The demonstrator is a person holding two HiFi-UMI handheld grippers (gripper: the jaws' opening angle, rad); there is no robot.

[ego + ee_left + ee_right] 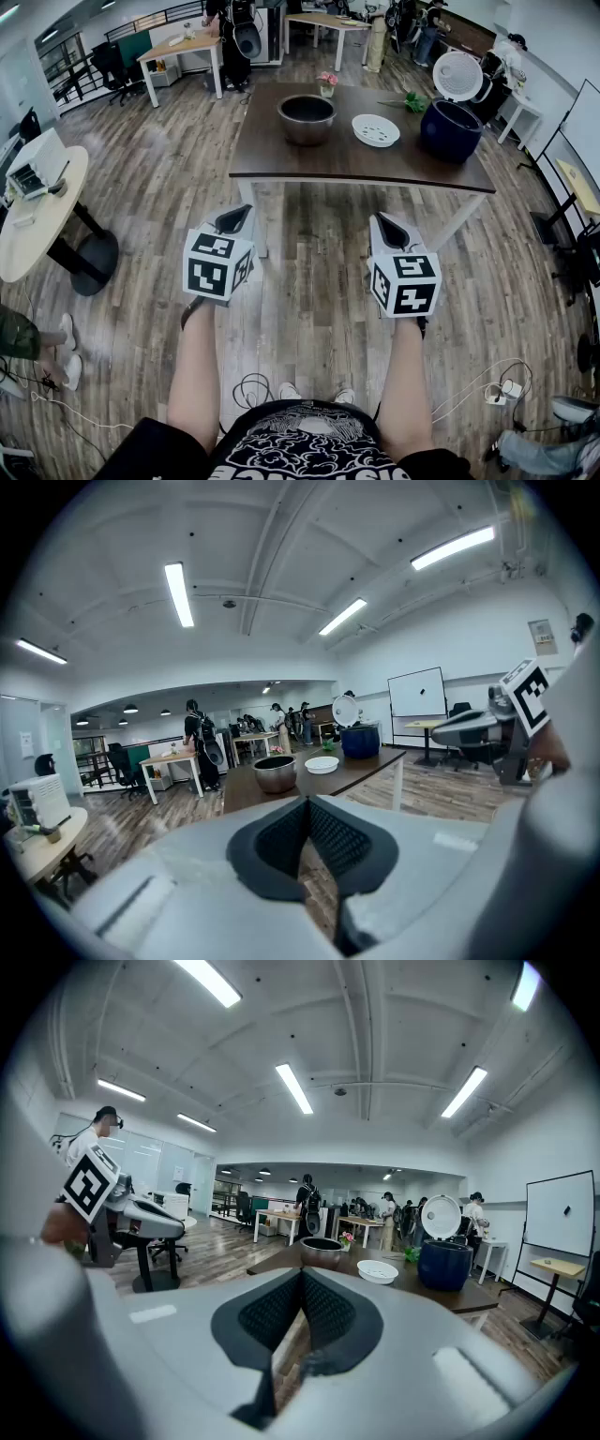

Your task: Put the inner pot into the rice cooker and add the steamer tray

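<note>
A dark wooden table (356,161) stands a few steps ahead of me. On it, left to right, are the metal inner pot (306,118), the white steamer tray (375,129) and the dark blue rice cooker (450,129) with its white lid (457,75) raised. My left gripper (235,220) and right gripper (388,227) are held side by side above the floor, well short of the table. Both are shut with nothing in them. The pot (275,772) and cooker (360,741) show far off in the left gripper view, and the pot (322,1251), tray (378,1271) and cooker (444,1264) in the right gripper view.
A small pink flower pot (326,83) and a green sprig (412,101) sit at the table's far edge. A round white table (37,211) with a device stands at left. Cables and a power strip (502,387) lie on the floor at right. People and desks fill the back.
</note>
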